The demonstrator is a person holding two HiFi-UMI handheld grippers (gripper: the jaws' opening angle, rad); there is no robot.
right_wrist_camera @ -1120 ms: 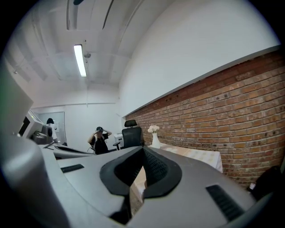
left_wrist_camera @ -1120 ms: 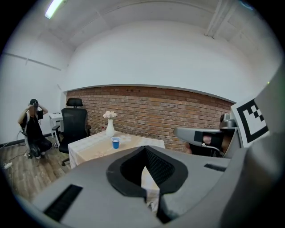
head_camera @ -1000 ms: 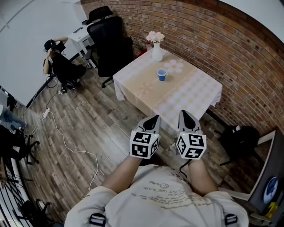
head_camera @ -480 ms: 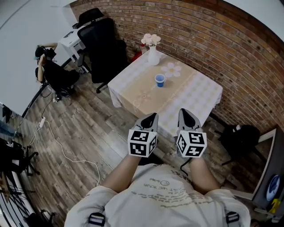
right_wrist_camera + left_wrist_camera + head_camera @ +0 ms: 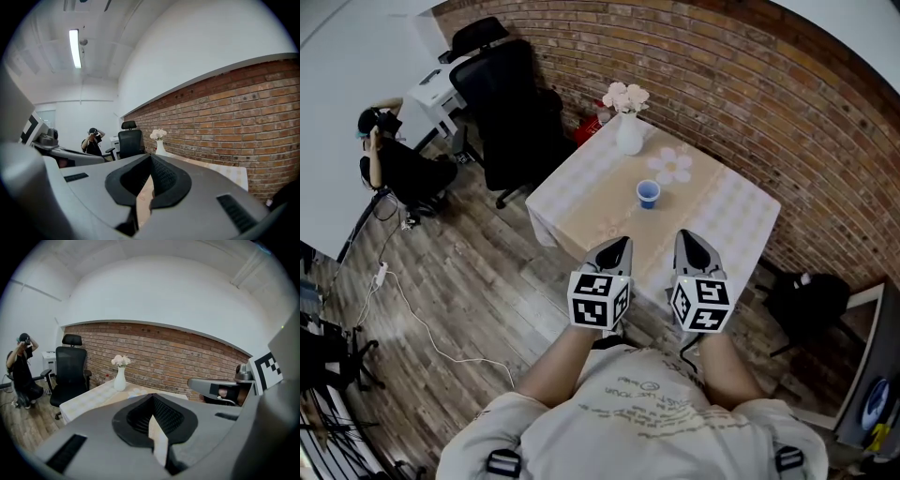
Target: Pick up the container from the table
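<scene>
Container: one small blue cup-shaped container [image 5: 648,194], upright near the middle of the counter [image 5: 581,197], a square one under a pale checked cloth.
Also on counter: one white vase of pale flowers [image 5: 628,134] at the far corner; one white flower-shaped mat [image 5: 672,166] just beyond the container.
Tongs: two, side by side at the counter's near edge, well apart from the container. The left tongs [image 5: 619,251] and right tongs [image 5: 692,246] are both clenched on nothing.
Chairs: two black office chairs [image 5: 511,103], left of the counter.
Person: one person [image 5: 389,159], far left.
</scene>
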